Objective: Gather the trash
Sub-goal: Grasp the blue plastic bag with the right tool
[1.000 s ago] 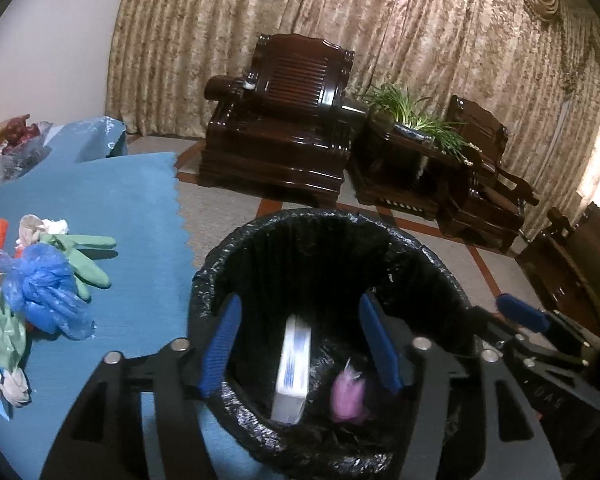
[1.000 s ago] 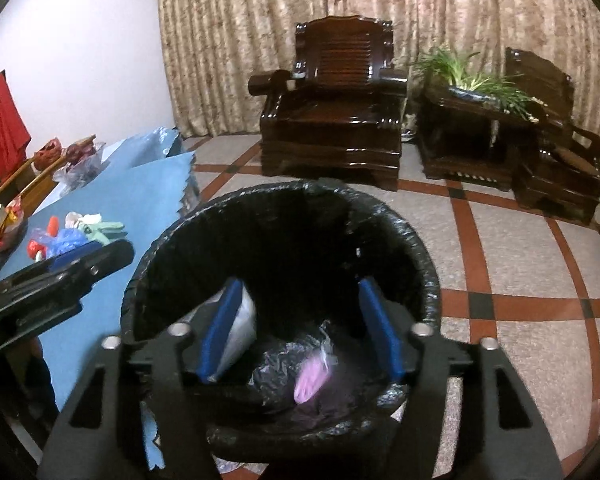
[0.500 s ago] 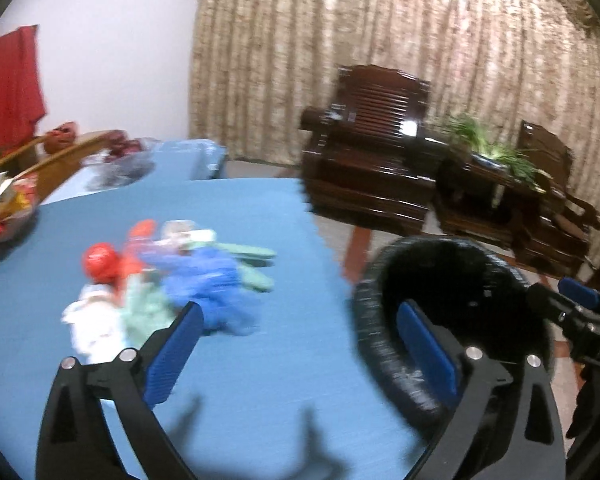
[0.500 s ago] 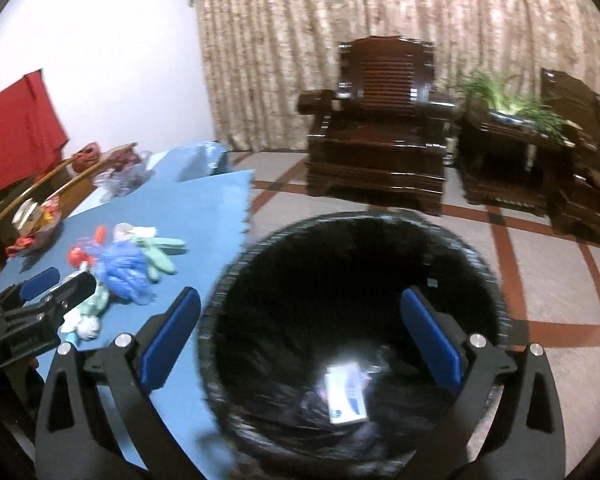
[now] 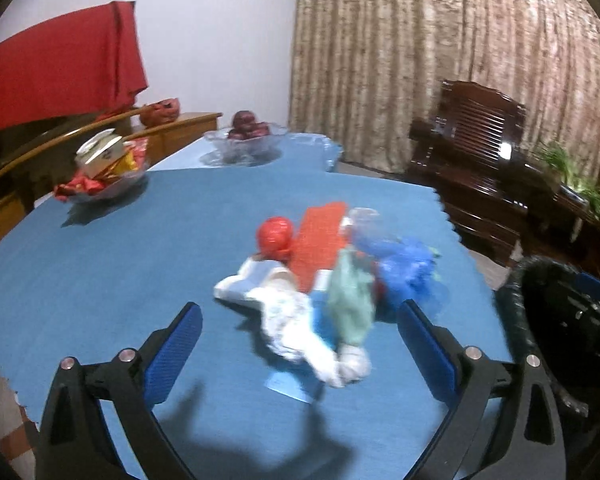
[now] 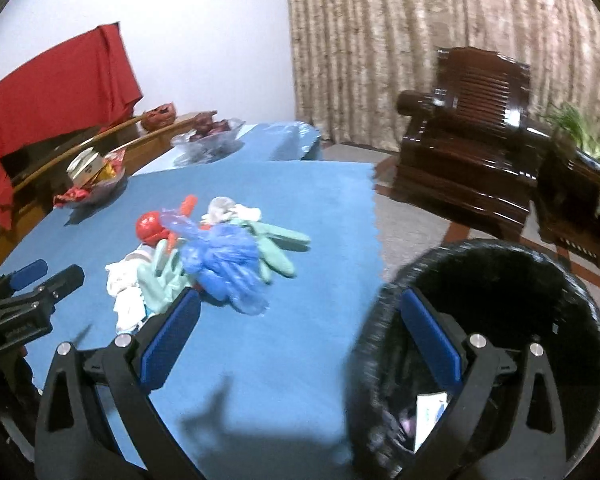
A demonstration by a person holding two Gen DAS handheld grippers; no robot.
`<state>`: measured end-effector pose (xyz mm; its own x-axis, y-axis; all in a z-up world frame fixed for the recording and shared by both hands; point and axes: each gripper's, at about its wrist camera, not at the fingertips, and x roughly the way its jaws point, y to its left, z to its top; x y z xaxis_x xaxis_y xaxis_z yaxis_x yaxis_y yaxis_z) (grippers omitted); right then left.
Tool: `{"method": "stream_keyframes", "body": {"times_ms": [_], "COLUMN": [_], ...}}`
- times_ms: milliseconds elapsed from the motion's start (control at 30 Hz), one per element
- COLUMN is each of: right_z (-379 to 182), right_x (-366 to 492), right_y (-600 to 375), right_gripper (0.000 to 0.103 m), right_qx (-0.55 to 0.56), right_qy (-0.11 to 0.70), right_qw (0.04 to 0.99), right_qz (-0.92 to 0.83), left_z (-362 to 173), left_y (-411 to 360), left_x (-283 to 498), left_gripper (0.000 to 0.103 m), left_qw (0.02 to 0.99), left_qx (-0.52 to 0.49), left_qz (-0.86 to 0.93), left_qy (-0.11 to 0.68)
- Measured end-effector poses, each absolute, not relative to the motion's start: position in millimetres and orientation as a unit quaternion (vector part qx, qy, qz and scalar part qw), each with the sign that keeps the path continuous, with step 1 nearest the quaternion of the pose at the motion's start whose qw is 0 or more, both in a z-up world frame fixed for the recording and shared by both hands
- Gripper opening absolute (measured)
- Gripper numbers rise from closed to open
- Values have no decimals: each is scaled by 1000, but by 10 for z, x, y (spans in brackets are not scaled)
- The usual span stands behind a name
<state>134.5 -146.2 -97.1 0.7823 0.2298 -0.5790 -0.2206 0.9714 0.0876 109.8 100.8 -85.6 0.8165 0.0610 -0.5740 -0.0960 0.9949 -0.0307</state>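
Observation:
A heap of trash lies on the blue table cloth (image 5: 112,280): a red ball (image 5: 275,236), an orange-red sheet (image 5: 320,240), a blue crumpled bag (image 5: 404,268), green gloves (image 5: 350,304) and white tissue (image 5: 296,324). My left gripper (image 5: 296,348) is open and empty, just short of the heap. My right gripper (image 6: 298,332) is open and empty, over the table edge, with the blue bag (image 6: 224,260) and green gloves (image 6: 276,244) ahead left. The black-lined bin (image 6: 500,280) stands at the right and holds a white box (image 6: 430,420).
Two glass bowls stand at the table's far side, one with snacks (image 5: 100,168), one with dark fruit (image 5: 246,136). A red cloth (image 5: 56,68) hangs at the left wall. Dark wooden armchairs (image 6: 472,152) and a plant stand at the right, in front of curtains.
Both grippers have opened, let a white box and a pink scrap drop into the bin, and swung left from the bin towards the trash heap on the table.

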Motion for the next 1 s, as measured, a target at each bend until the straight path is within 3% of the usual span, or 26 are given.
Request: {"method": "stream_keyframes", "body": {"times_ms": [500,600,800,867,933,967,1000], "right_z": [-1416,-1513,-1609,-1626,-1634,-1629,-1621], "right_x": [2121,2228,2355,2371,2366,2352,2338], "right_y": [-730,-655,-591,-575,-575,-573,-581], "right_gripper": [97,90,62,43,30,14,8], "right_qx": [-26,-33,-27,-23,-19,-19,-20], "right_qy": [335,346,363,369,371,369,368], "right_qw": [927,922,911,905,901,901,901], "right_qz": [165,173,195,212,224,226,227], "left_z": [-1177,-1226,-1284,-1292,-1294,-1291,-1286], "left_y": [1299,1335,1314,1296,1268,1253,1247], "left_x": [1525,1578,1642,1657,1658,1657,1657], "left_gripper": [86,86,86,86,86,86,85], "left_qw": [943,942,941,941,942,942,942], "left_qx": [-38,-40,-38,-38,-38,-37,-36], "left_qz": [63,64,63,62,60,59,58], "left_qy": [324,326,329,330,329,329,328]}}
